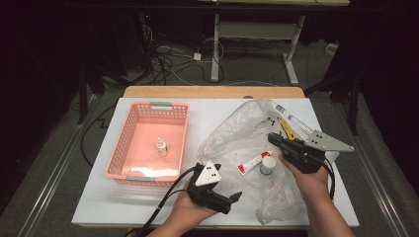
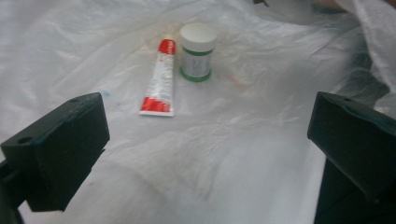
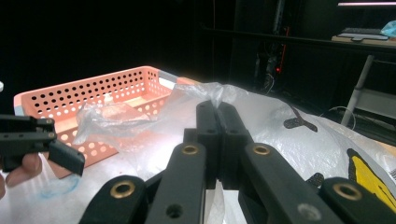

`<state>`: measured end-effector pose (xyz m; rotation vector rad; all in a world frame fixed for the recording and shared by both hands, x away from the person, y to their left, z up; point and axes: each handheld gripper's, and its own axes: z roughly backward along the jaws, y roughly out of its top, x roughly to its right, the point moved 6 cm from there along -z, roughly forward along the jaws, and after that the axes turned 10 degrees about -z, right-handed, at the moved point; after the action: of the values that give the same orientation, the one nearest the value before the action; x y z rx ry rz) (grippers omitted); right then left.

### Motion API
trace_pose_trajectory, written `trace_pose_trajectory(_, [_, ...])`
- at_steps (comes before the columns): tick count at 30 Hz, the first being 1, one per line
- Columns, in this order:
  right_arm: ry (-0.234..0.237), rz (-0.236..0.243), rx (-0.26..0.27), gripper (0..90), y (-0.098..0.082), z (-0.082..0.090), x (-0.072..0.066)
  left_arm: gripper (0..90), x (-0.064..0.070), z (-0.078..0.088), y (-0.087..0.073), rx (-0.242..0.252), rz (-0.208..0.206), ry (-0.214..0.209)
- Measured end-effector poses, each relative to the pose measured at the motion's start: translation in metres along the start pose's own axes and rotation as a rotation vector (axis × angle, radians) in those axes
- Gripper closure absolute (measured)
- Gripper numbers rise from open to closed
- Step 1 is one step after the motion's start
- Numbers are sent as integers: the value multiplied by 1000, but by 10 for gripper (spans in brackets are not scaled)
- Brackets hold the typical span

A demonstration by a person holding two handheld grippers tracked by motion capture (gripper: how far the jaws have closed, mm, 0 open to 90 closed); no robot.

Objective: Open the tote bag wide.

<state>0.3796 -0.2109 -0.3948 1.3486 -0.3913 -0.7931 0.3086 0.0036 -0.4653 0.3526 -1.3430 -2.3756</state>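
Toothpaste tube (image 1: 248, 165) and a little white jar (image 1: 267, 165) with a green band are lying on the crinkly clear plastic bag (image 1: 237, 136), right of the middle of the white table (image 1: 99, 197). From the high view, the left gripper (image 1: 236, 196) sits near the front edge, just left of the bag, jaws spread with nothing in them. The right gripper (image 1: 273, 139) is over the bag just beyond the jar, jaws clamped together; looks like it's got a pinch of the bag, though that's hard to call from up here. A pink basket (image 1: 148, 111) sits on the left with a small white bottle (image 1: 162, 146) standing in it.

Left gripper view: both black jaws stand wide apart at the bottom corners, empty. Straight ahead on the bag are the tube (image 2: 159, 79) lying flat, red cap end far, and the jar (image 2: 197, 51) upright, just to its right, nearly touching.

Right gripper view: jaws are clenched tight, and a fold of the bag (image 3: 205, 93) bunches up right at the tips. The basket (image 3: 93, 91) is beyond on the left, and the left gripper (image 3: 65, 156) pokes in at the left edge.
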Motion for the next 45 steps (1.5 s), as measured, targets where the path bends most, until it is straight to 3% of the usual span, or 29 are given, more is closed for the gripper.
trace_pose_trajectory(3, [-1, 3, 5, 900, 1, 1, 1, 0, -7, 9, -2, -5, 21, 3])
trace_pose_trajectory(7, [-2, 3, 6, 900, 1, 1, 2, 0, -16, 19, -4, -5, 32, 41])
trace_pose_trajectory(19, [-10, 2, 11, 900, 2, 4, 4, 0, -32, 43, -7, -2, 55, 100])
trace_pose_trajectory(30, [-9, 4, 9, 900, 2, 3, 3, 0, -56, 63, -12, -9, 70, 195])
trace_pose_trajectory(33, [-7, 8, 6, 900, 1, 3, 3, 0, -64, 66, -18, -30, 70, 224])
trace_pose_trajectory(45, [-3, 13, 4, 900, 1, 2, 2, 0, -92, 87, -30, -51, 132, 304])
